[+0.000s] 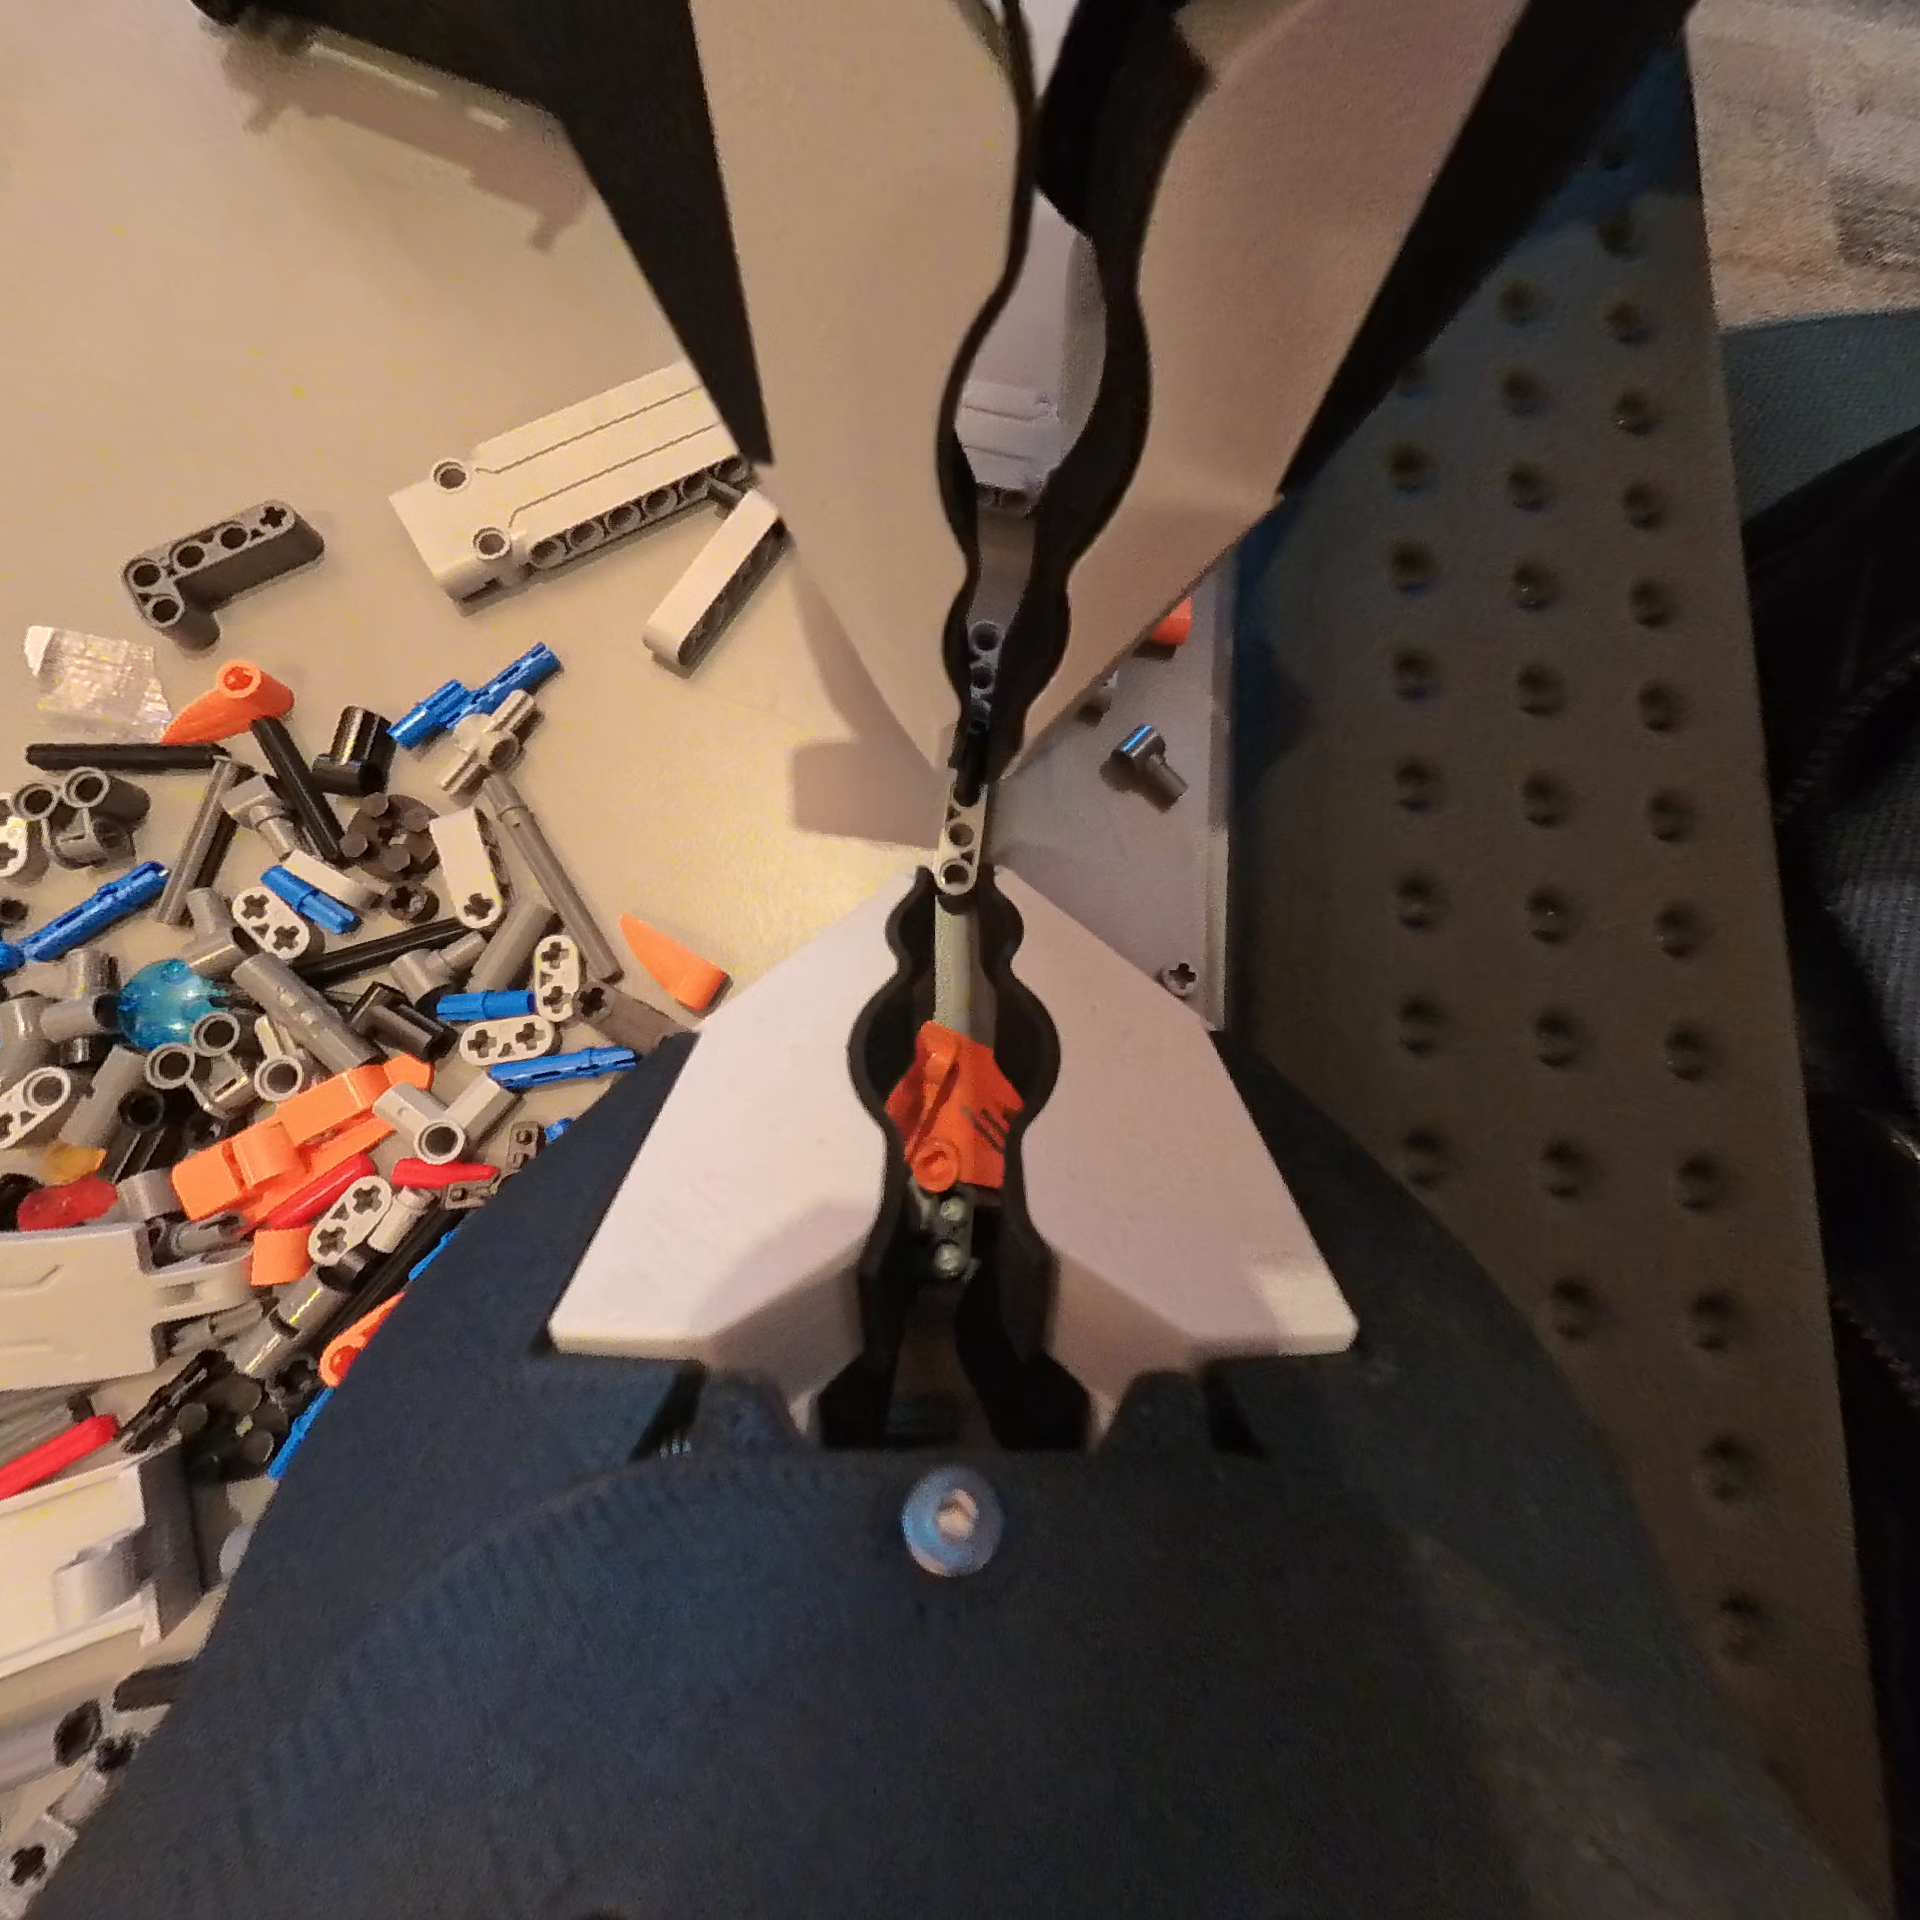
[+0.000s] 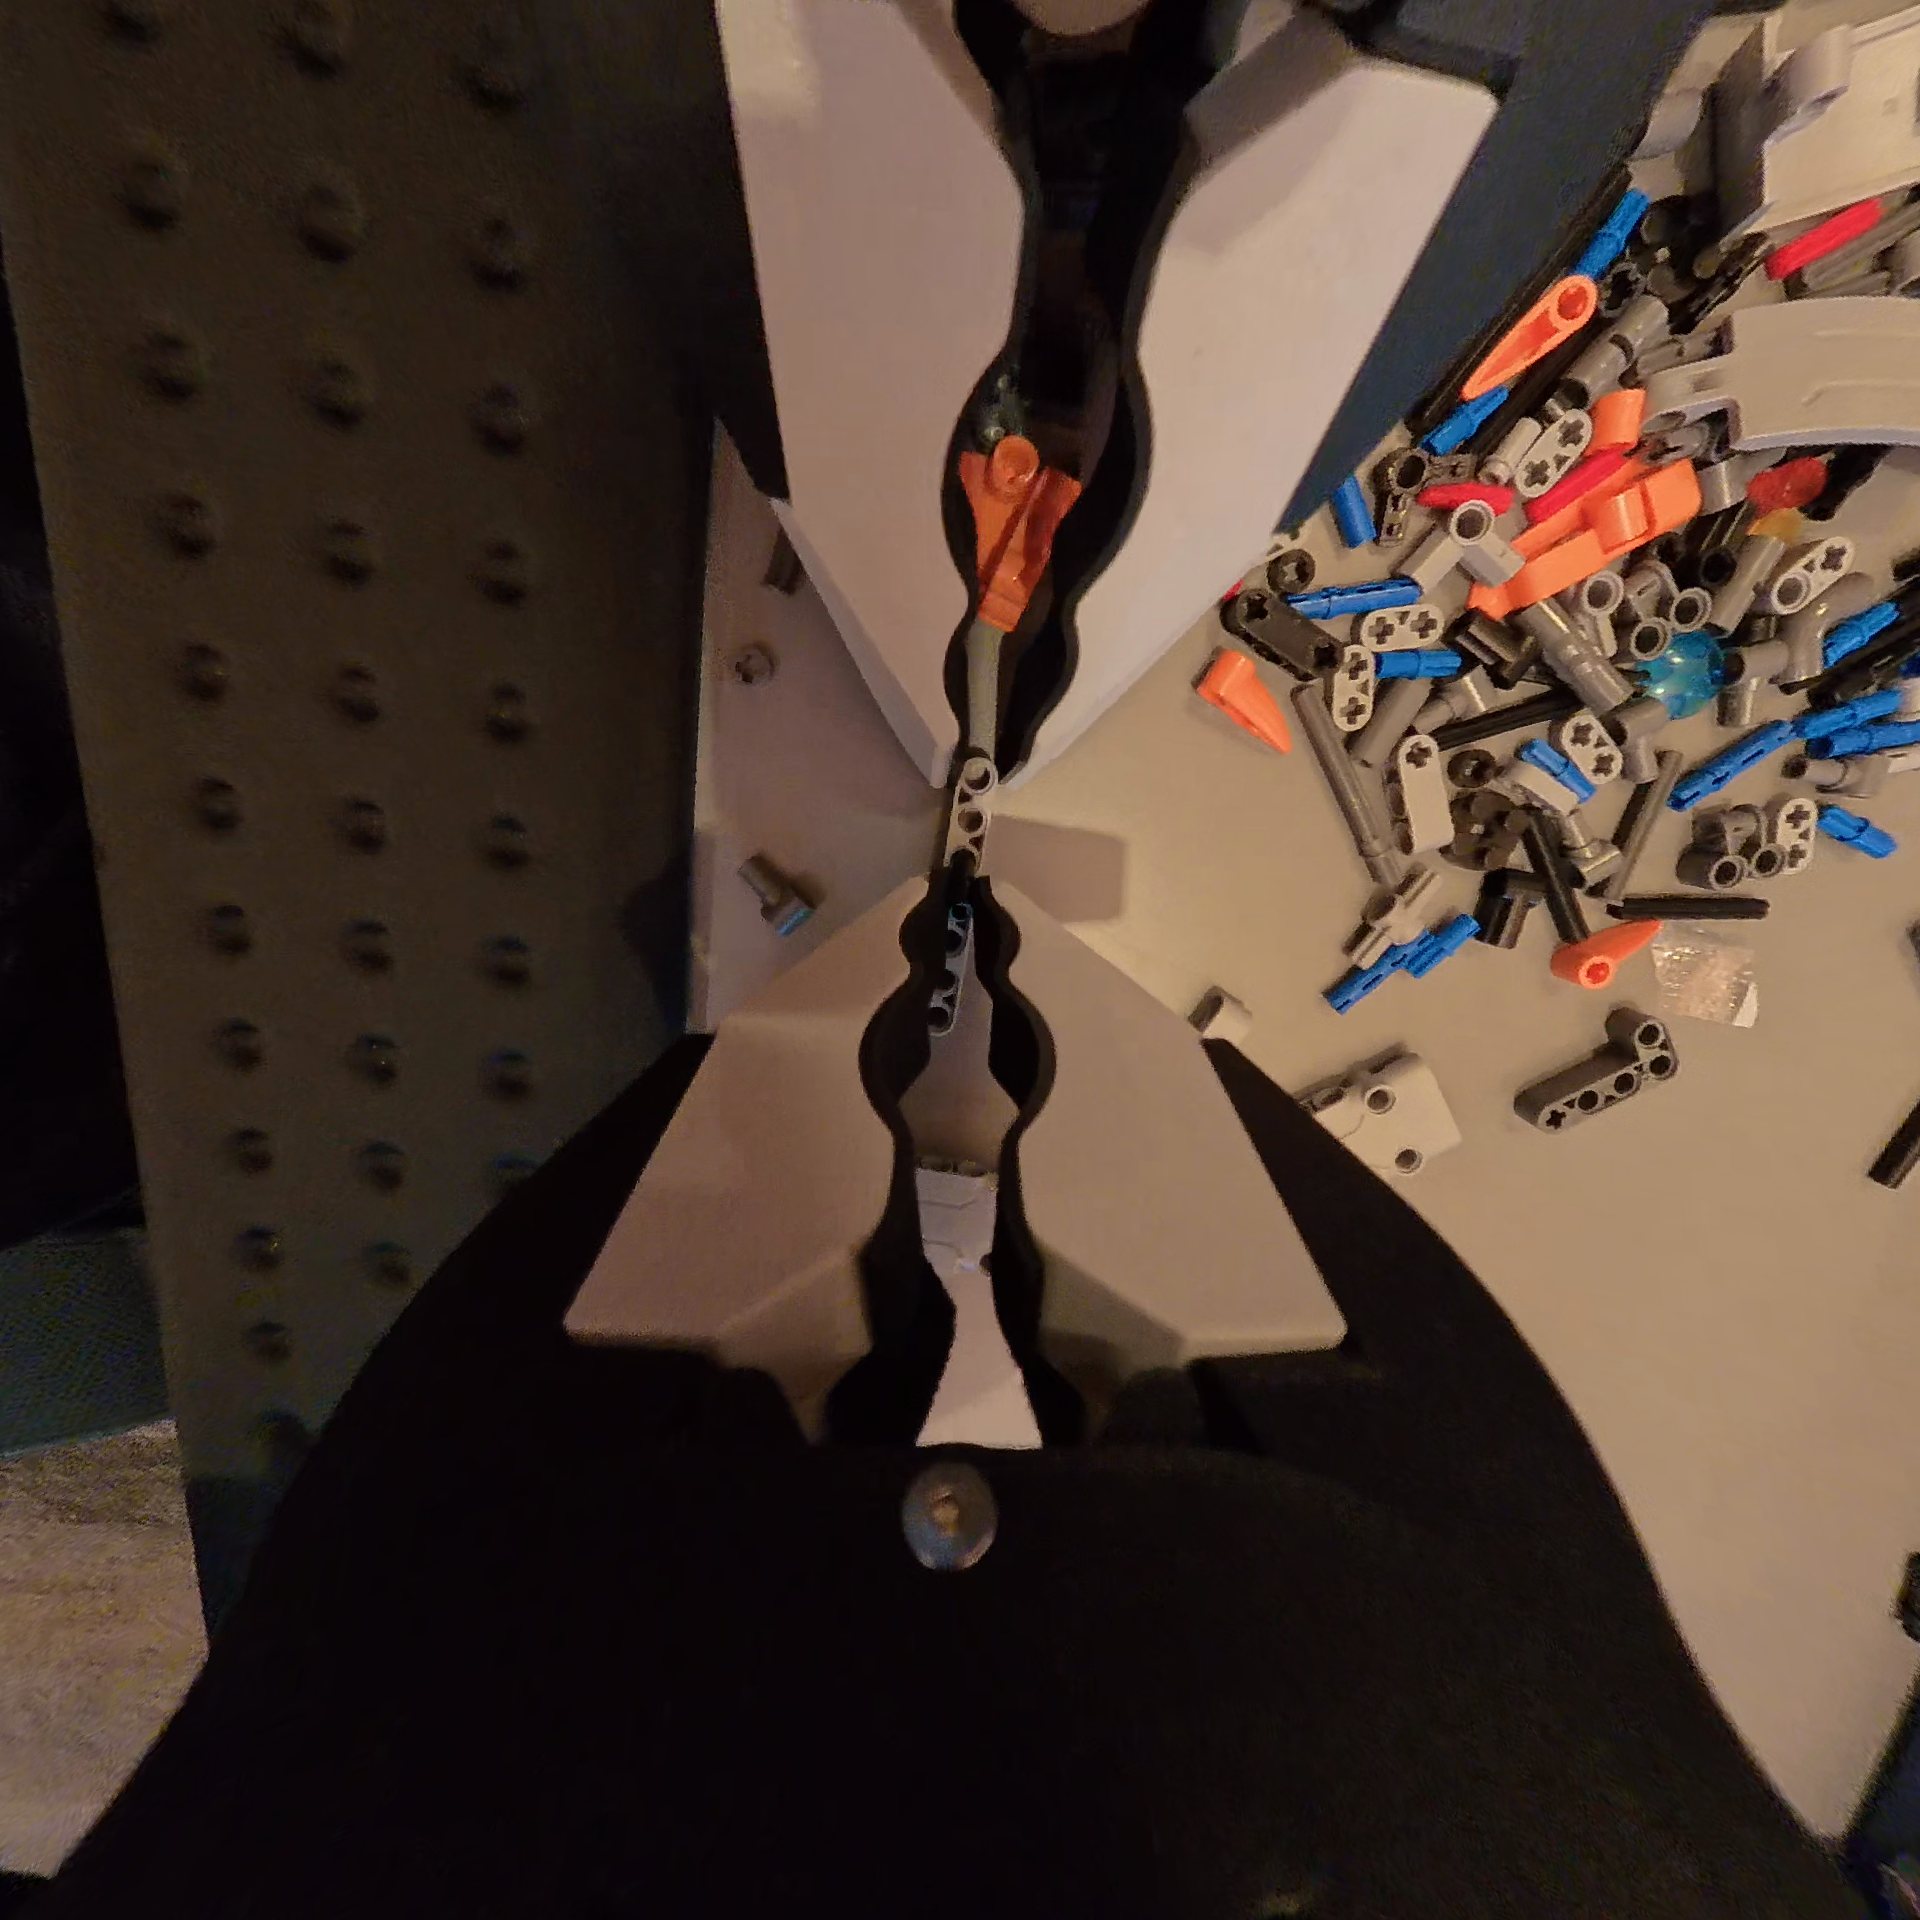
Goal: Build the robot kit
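My jaws: both pairs nearly closed, meeting tip to tip above the worktop (image 1: 312, 312).
Left gripper (image 1: 954, 894): clamps a small assembly, an orange piece (image 1: 951, 1117) on a grey axle (image 1: 954, 966), deep between its fingers.
Right gripper (image 2: 951, 894): pinches a dark holed beam (image 2: 951, 971) at the tips.
Light grey link (image 1: 961, 836): spans the gap between both tips, touching each.
Handling, by my judgement: light, stiff, smooth plastic; joints could pop apart if twisted; best held on the flat sides.
Loose parts pile (image 2: 1558, 644): beside us, apart.
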The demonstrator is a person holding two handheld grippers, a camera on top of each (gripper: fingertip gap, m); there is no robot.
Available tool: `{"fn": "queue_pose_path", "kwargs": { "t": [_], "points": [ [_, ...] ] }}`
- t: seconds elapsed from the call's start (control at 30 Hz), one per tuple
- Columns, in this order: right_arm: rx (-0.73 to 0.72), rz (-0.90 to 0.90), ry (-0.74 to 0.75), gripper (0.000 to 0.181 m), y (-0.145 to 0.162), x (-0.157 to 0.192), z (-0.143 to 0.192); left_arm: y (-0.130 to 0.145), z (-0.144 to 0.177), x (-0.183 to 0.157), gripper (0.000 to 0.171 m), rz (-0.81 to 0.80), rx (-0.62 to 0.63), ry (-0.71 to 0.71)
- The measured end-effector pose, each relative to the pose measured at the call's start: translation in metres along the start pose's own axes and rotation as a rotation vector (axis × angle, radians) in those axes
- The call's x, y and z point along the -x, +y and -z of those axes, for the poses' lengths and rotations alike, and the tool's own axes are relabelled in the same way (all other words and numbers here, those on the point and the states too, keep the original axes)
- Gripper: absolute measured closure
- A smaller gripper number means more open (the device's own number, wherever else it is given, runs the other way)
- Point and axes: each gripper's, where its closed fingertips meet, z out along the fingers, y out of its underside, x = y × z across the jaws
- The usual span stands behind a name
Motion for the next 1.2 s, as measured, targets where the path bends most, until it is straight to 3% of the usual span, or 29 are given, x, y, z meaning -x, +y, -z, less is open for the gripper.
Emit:
{"fn": "queue_pose_path", "kwargs": {
  "t": [0.27, 0.63, 0.83, 0.97, 1.2],
  "points": [
    [0.045, 0.109, 0.029, 0.179, -0.002, 0.0017, -0.0012, 0.0012, 0.0024, -0.0019, 0.166, -0.039, -0.012, 0.048],
    [0.271, 0.449, 0.147, 0.18, -0.0027, 0.0006, -0.0012, 0.0014, 0.0024, -0.0018, 0.166, -0.095, -0.01, 0.093],
    [0.34, 0.545, 0.191, 0.18, -0.0023, 0.0019, -0.0015, 0.0016, 0.0021, -0.0019, 0.167, -0.106, -0.01, 0.085],
    [0.365, 0.552, 0.16, 0.18, -0.0031, 0.0021, -0.003, 0.0016, 0.0021, -0.0021, 0.167, -0.104, -0.009, 0.091],
    [0.32, 0.443, -0.033, 0.179, -0.0028, 0.0035, -0.0044, 0.0017, 0.002, -0.0025, 0.166, -0.105, -0.009, 0.091]
  ]
}}
